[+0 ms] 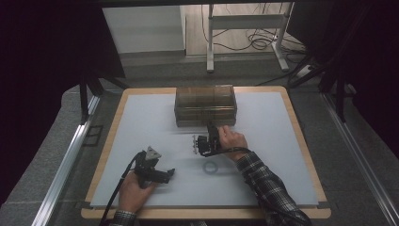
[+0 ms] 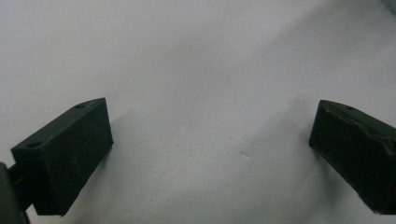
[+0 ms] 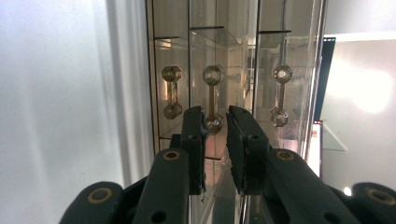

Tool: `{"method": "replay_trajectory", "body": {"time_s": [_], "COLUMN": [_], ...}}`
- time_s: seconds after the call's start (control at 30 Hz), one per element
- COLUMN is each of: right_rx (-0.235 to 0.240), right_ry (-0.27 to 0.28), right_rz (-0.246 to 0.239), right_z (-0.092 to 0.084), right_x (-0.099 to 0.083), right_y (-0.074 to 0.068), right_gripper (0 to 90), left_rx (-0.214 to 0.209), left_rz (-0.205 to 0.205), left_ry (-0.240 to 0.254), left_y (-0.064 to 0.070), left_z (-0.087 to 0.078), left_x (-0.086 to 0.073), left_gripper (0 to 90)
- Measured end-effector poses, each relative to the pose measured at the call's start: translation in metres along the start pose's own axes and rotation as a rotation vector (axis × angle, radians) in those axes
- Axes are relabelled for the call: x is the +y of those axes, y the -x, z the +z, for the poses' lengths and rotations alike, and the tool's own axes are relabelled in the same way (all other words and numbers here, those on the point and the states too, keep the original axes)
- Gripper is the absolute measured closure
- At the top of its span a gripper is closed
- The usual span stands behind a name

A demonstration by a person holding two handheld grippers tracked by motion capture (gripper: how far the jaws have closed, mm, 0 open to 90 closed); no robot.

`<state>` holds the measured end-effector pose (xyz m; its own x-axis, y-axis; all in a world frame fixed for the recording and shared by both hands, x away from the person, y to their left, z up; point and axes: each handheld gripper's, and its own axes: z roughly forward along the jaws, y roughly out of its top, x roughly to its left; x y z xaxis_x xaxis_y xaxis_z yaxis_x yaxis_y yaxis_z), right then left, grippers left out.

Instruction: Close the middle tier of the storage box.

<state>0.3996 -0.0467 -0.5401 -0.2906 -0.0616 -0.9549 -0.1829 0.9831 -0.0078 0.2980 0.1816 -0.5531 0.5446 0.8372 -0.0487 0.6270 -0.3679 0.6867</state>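
The thing in hand is a clear, brown-tinted drawer box of see-through plastic, standing at the far middle of my desk. In the right gripper view the camera is turned on its side, so the drawer fronts run as upright strips. Three handles show there, each a slim bar with a faceted knob at either end: one toward the left, the middle handle, and one toward the right. Through the clear fronts I can make out thin dividers and reflections; whether anything lies inside the drawers I cannot tell.

My right claw is at the front of the box, its jaws drawn near together, one on each side of the middle handle's lower knob. A narrow gap shows beside the knob, and I do not see the pads pressing on it, so I have no grip on it. In the high view the right claw is right at the box's front face.

My left claw has its jaws spread wide with nothing between them, low over the bare pale desk, near the front left and well apart from the box.

A small ring lies on the desk between my two hands
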Motion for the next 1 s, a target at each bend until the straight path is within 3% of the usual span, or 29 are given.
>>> {"method": "replay_trajectory", "body": {"time_s": [0.27,0.7,1.0], "right_rx": [0.033,0.126,0.216], "right_ry": [0.021,0.044,0.076], "right_rz": [0.037,0.098,0.15], "right_z": [-0.005,-0.011,-0.012], "right_x": [-0.002,-0.012,-0.019], "right_y": [0.003,0.014,0.021], "right_gripper": [73.3,67.8,63.0], "left_rx": [0.0,0.0,0.0], "left_rz": [0.0,-0.004,0.0], "left_ry": [0.0,0.004,0.0], "left_y": [0.0,0.0,0.0], "left_z": [0.0,0.0,0.0], "left_x": [0.0,0.0,0.0], "left_gripper": [0.0,0.0,0.0]}}
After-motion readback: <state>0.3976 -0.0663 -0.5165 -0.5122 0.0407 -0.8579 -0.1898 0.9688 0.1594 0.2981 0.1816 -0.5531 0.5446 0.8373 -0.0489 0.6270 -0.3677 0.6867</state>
